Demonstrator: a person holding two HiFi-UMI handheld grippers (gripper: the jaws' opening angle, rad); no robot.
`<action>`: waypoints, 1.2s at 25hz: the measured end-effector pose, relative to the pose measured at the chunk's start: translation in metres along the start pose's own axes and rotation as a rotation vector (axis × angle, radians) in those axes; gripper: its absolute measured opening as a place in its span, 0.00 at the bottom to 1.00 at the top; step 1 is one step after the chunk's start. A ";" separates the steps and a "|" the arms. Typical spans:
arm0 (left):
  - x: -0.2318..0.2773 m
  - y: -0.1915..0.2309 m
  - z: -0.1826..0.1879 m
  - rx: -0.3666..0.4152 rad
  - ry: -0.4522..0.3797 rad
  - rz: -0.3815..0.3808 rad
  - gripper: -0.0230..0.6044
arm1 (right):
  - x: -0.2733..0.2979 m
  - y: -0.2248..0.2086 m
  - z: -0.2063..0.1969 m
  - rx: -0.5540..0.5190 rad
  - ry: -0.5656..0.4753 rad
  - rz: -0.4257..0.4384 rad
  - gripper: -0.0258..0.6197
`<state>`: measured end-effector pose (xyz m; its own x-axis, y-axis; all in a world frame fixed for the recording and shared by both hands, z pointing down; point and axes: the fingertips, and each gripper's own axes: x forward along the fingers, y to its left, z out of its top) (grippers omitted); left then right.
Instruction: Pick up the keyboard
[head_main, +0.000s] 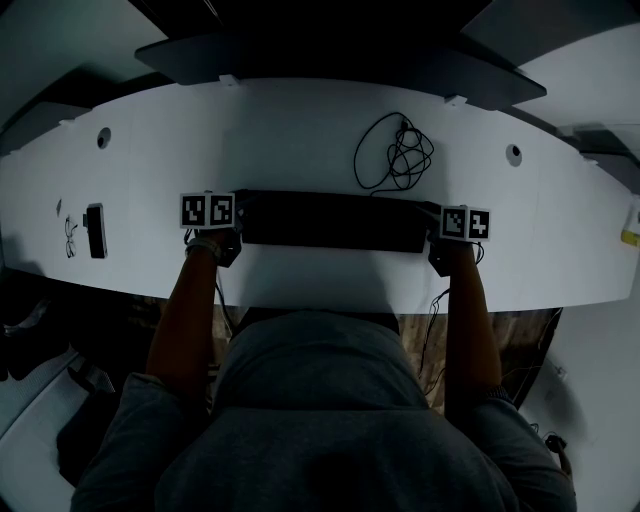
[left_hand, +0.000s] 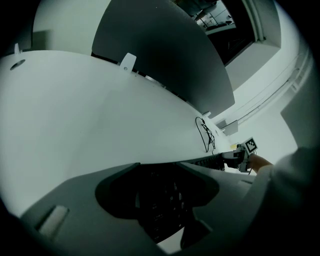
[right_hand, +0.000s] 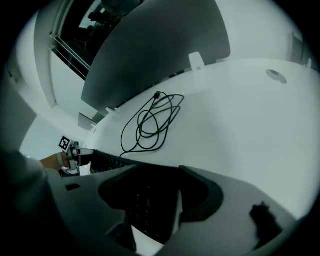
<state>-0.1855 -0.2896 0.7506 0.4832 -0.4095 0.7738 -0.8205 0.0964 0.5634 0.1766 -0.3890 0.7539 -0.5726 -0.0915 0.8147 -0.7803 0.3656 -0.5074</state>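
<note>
The left gripper (left_hand: 159, 197) has its jaws released and standing wide, with the dark left end of the keyboard (left_hand: 167, 212) lying in the gap between them. The right gripper (right_hand: 160, 200) is the same at the other end: its jaws are spread around the keyboard, and a pale strip shows between the keyboard's edge and one jaw. No pad can be seen pressing in either gripper view.

Each gripper view also looks down the length of the keyboard to the opposite gripper and the hand holding it. The head view alone shows the whole layout. The keyboard lies flat near the front edge of the curved white table (head_main: 300, 140), with a marker cube (head_main: 207, 210) at its left end and another (head_main: 466, 222) at its right.

A coiled black cable (right_hand: 152, 125) lies on the table just behind the keyboard's right half, clearest in the right gripper view. Only the head view shows a small dark slab (head_main: 95, 230) far to the left. A dark partition (head_main: 330, 60) stands behind the table.
</note>
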 end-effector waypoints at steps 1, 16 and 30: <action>0.000 0.000 0.001 0.004 -0.008 0.002 0.39 | 0.000 0.000 -0.001 0.004 -0.005 -0.002 0.41; -0.029 -0.017 0.009 0.071 -0.138 0.018 0.38 | -0.028 0.025 0.013 -0.063 -0.146 -0.017 0.41; -0.127 -0.080 0.083 0.236 -0.435 -0.013 0.38 | -0.131 0.100 0.091 -0.258 -0.495 0.003 0.41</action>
<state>-0.2067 -0.3203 0.5833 0.3633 -0.7546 0.5464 -0.8864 -0.0992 0.4523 0.1508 -0.4254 0.5711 -0.6730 -0.4914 0.5529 -0.7274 0.5754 -0.3740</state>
